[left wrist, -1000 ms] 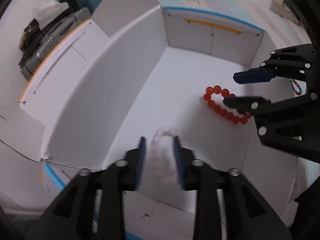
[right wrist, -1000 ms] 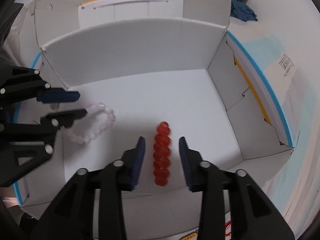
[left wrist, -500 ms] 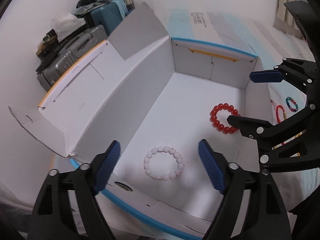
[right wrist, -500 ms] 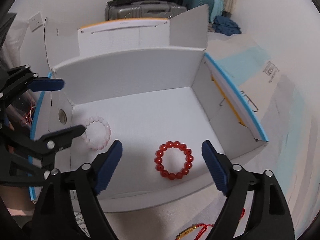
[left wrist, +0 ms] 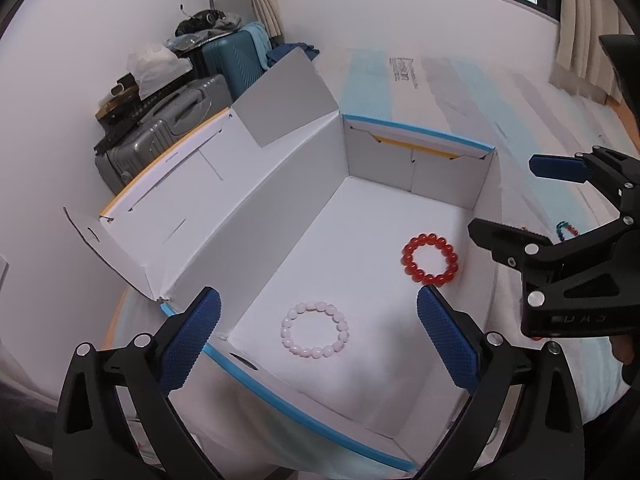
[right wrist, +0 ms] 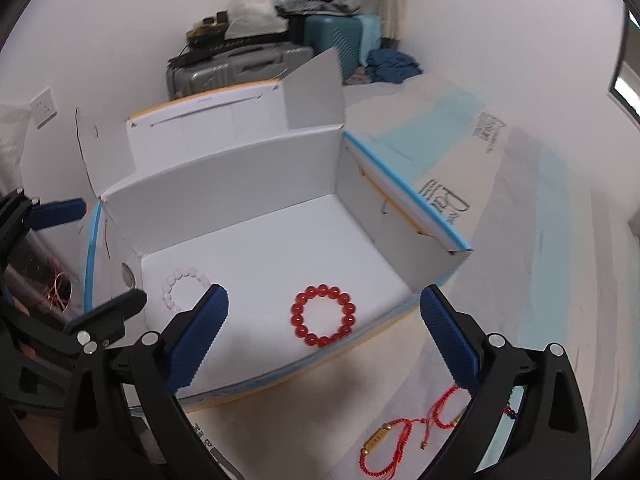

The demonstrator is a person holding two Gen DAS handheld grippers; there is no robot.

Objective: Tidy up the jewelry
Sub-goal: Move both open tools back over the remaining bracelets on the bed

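A pale pink bead bracelet (left wrist: pixel 315 335) and a red bead bracelet (left wrist: pixel 430 258) lie flat on the floor of an open white box (left wrist: pixel 280 184). My left gripper (left wrist: pixel 316 340) is open and empty, raised above the pink bracelet. My right gripper (right wrist: pixel 324 328) is open and empty, raised above the red bracelet (right wrist: pixel 324 322); it also shows in the left wrist view (left wrist: pixel 516 204). The pink bracelet (right wrist: pixel 182 282) is partly hidden behind my right gripper's left finger. A red cord bracelet with a gold tube (right wrist: pixel 404 436) lies outside the box.
The box has raised flaps (right wrist: pixel 312 92) and blue-edged walls. A multicoloured bead bracelet (left wrist: pixel 566 230) lies outside the box to the right. Suitcases (left wrist: pixel 160 128) and clutter stand against the far wall. A tangle of red cord (right wrist: pixel 56 292) lies at the left.
Both grippers have opened, let go of their bracelets and pulled back up and away from the box. The pink and red bracelets now lie flat as rings on the box floor.
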